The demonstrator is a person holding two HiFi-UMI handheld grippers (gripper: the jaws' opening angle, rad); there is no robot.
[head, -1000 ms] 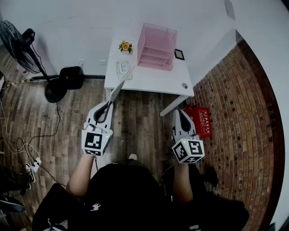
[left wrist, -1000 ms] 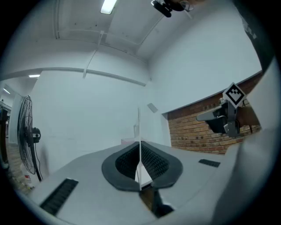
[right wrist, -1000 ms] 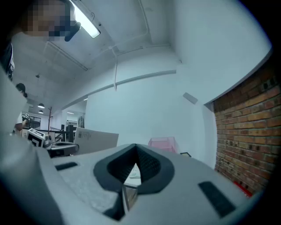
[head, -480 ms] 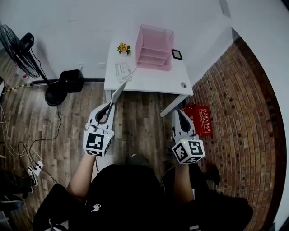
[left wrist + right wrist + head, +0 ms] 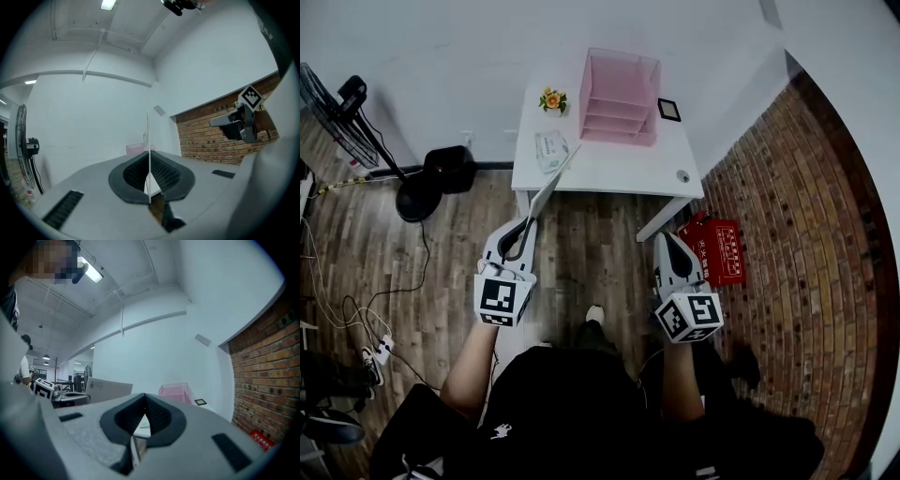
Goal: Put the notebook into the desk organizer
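Note:
My left gripper is shut on the lower edge of a thin white notebook, which slants up toward the white table. In the left gripper view the notebook stands edge-on between the pressed jaws. The pink desk organizer stands at the back of the table, well beyond the notebook's tip. My right gripper hangs over the floor in front of the table's right end, shut with nothing in it. From the right gripper view the organizer shows ahead and the notebook to the left.
On the table are a small flower pot, a printed card, a black framed item and a small round object. A red box lies on the floor by the brick wall. A standing fan, a black box and cables are at the left.
The head view has shifted slightly and a shoe now shows on the floor between the grippers. Both grippers hold nearly the same places, the left still gripping the notebook.

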